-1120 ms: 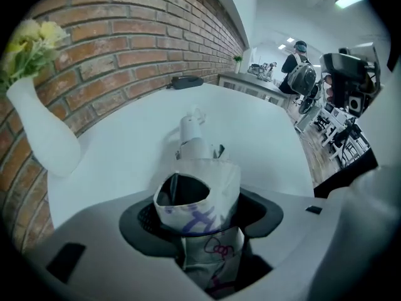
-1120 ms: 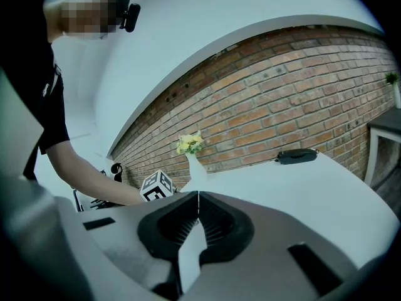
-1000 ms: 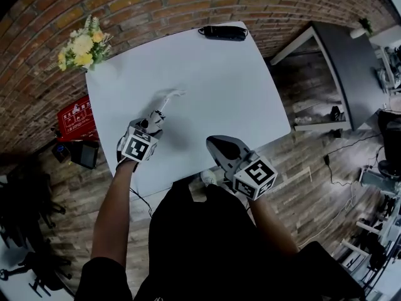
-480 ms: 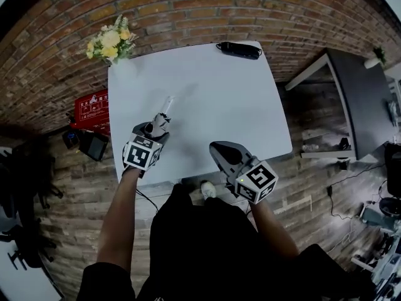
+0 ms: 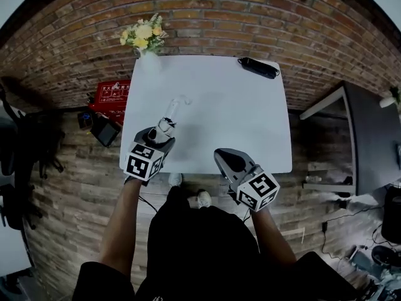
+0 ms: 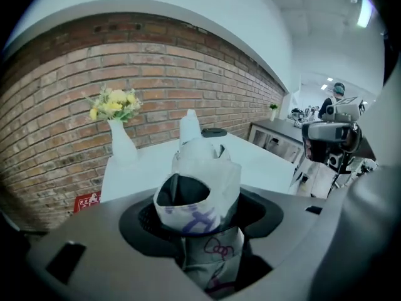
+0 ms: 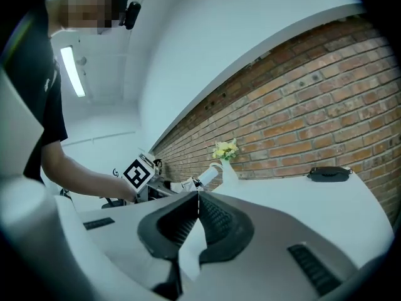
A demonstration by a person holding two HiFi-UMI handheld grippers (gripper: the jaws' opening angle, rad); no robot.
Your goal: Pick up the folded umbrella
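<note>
As things stand in my left gripper (image 5: pixel 161 132): the jaws are clenched round the folded umbrella (image 6: pixel 199 168). They grip its wrapped, printed body low down, and the tip end sticks out past them.
Where the umbrella is: in my grip above the table (image 5: pixel 238 118), over its near-left part. I judge it clear of the top rather than resting on it, with the tip angled toward the table's far side.
In my right gripper (image 7: pixel 198 200): nothing; the jaws are pressed together, and it hangs just off the table's near edge.
Step in hand: the pick-up itself. I judge the grasp made and the lift about done.
Next move: I need only hold the clench firm and the umbrella steady above the table. The fabric looks soft and loose, so it may slide or sag if I slacken.
Right gripper's part: none needed, I think, unless the umbrella droops and wants support.
Rest of the table: a vase of yellow flowers (image 5: pixel 145 39) stands at its far-left corner and a black case (image 5: pixel 258 68) lies at its far-right corner, both well apart from the umbrella.
</note>
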